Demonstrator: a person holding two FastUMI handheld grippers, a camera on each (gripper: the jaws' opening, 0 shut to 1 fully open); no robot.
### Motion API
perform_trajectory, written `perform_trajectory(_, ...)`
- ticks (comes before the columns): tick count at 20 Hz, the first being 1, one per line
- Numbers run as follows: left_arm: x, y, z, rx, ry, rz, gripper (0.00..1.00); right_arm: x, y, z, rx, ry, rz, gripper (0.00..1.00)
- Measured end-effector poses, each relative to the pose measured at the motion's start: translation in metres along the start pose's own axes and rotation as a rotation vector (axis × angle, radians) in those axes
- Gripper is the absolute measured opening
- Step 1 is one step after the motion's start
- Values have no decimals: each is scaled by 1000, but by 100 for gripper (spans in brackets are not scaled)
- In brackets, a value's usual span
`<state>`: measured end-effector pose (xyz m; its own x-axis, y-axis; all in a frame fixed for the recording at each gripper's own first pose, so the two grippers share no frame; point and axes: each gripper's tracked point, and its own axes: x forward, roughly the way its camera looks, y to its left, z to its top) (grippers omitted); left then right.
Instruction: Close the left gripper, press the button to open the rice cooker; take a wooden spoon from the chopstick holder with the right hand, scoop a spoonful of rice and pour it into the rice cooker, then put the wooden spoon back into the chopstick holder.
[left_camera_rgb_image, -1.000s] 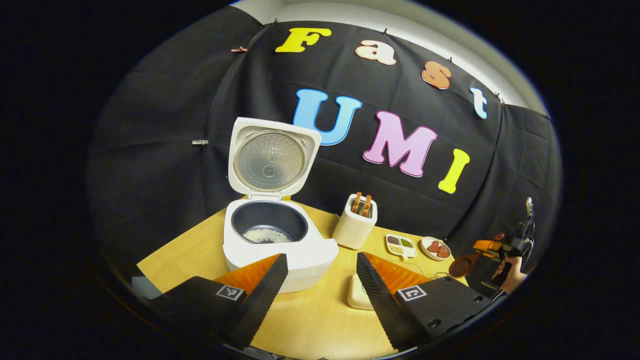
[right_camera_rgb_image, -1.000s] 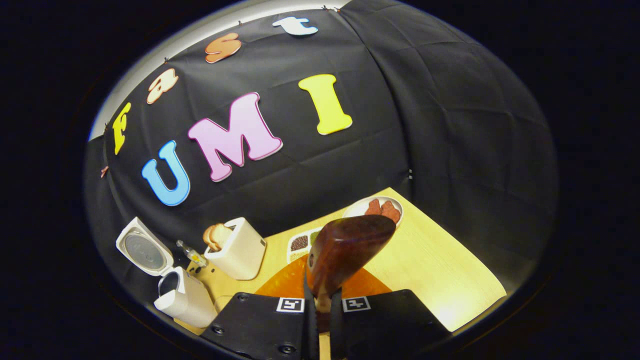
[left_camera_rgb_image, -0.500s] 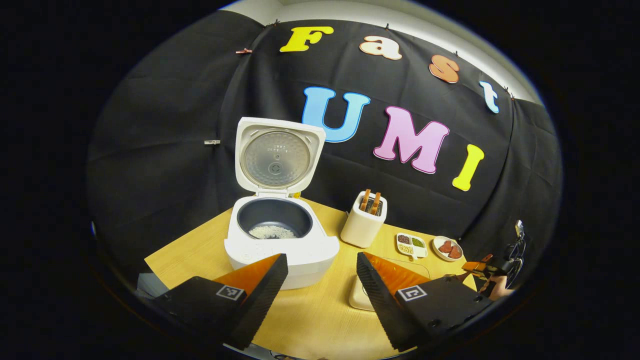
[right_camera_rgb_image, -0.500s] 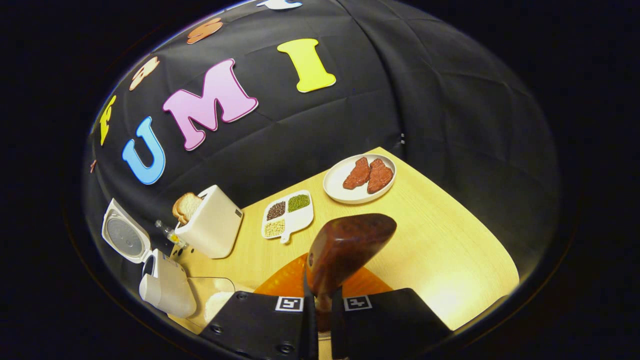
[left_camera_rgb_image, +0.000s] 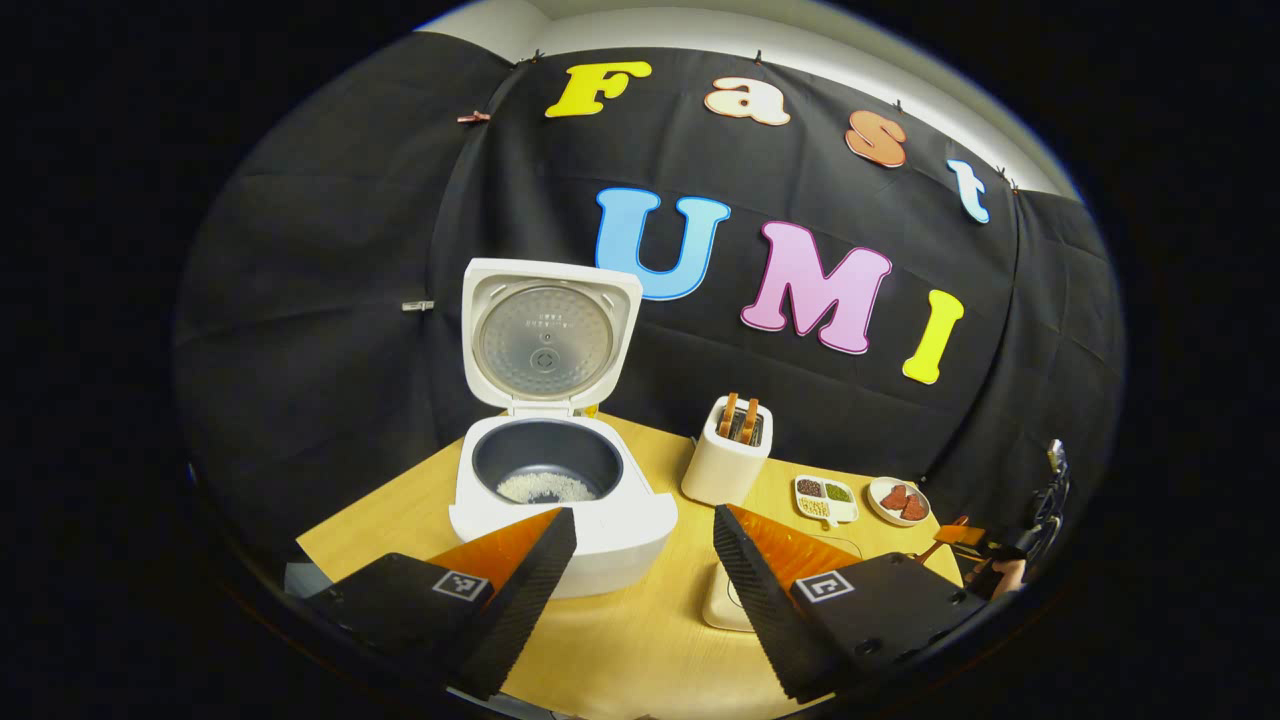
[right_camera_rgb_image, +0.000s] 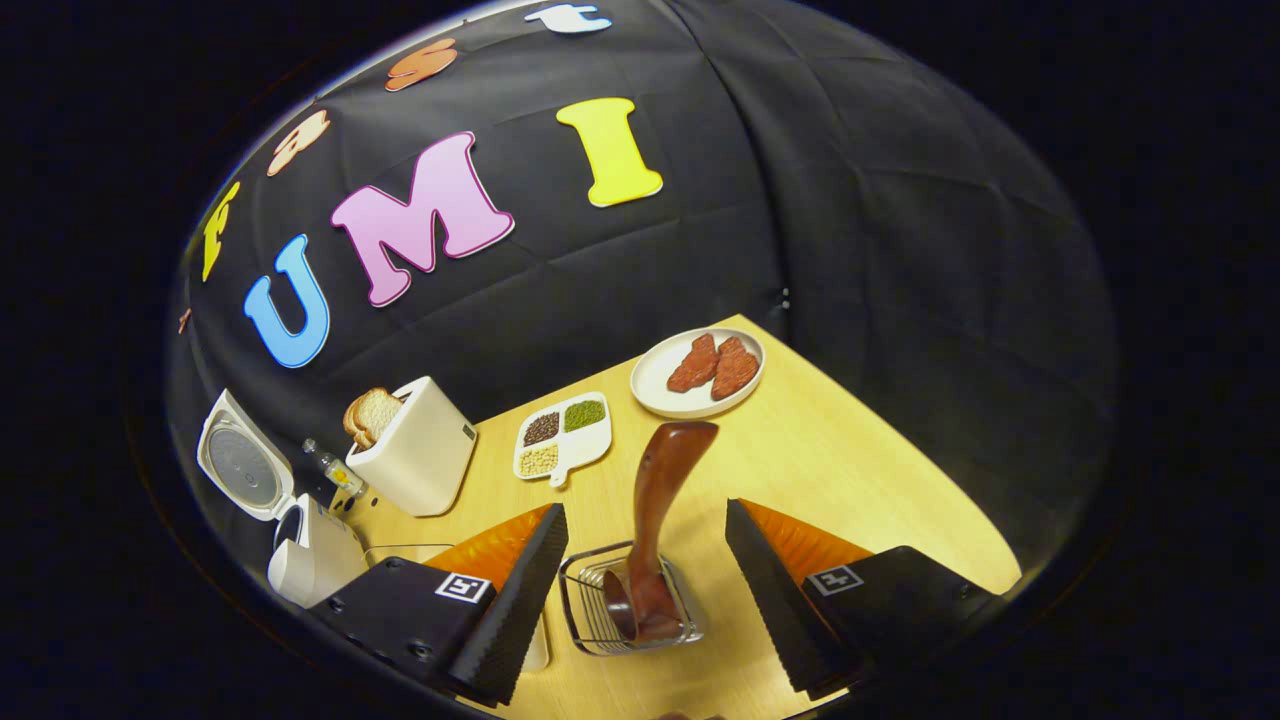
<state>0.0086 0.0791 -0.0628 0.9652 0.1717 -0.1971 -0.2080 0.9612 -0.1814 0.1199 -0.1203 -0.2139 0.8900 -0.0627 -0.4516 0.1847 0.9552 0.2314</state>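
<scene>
The white rice cooker (left_camera_rgb_image: 560, 510) stands with its lid (left_camera_rgb_image: 545, 335) raised and some rice (left_camera_rgb_image: 545, 487) in the dark pot. In front of it my left gripper (left_camera_rgb_image: 643, 515) is open and holds nothing. In the right gripper view the wooden spoon (right_camera_rgb_image: 660, 500) stands in the wire chopstick holder (right_camera_rgb_image: 600, 610), bowl end up and leaning a little. My right gripper (right_camera_rgb_image: 645, 515) is open, its fingers apart on either side of the spoon and not touching it. The right gripper (left_camera_rgb_image: 985, 545) also shows small at the far right of the left gripper view.
On the wooden table (right_camera_rgb_image: 850, 470) a white toaster (right_camera_rgb_image: 415, 460) with bread stands beside a divided dish of beans (right_camera_rgb_image: 560, 435) and a plate of meat (right_camera_rgb_image: 700, 370). A pale rice container (left_camera_rgb_image: 718, 603) lies near my left gripper. The rice cooker (right_camera_rgb_image: 300, 560) sits far left.
My right gripper has opened and let go of the wooden spoon, which now stands in the chopstick holder. The left gripper has hardly moved.
</scene>
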Motion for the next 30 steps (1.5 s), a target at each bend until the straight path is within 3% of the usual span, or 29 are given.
perform_trajectory(9, 52, 33, 129, 88, -133, -14, 95, -119, -37, 55, -136, -224, -112, 99)
perform_trajectory(14, 87, 50, 190, 57, -172, -18, 95, -166, -35, 63, -181, -288, -124, 98)
perform_trajectory(19, 132, 78, 240, 112, -161, 61, 95, -181, -23, 47, -189, -274, -102, 98)
perform_trajectory(24, 181, 102, 288, 31, -164, 73, 95, -191, -7, 53, -196, -297, -84, 98)
perform_trajectory(30, 249, 144, 282, -25, -52, 121, 95, -203, 5, 59, -221, -325, -77, 99)
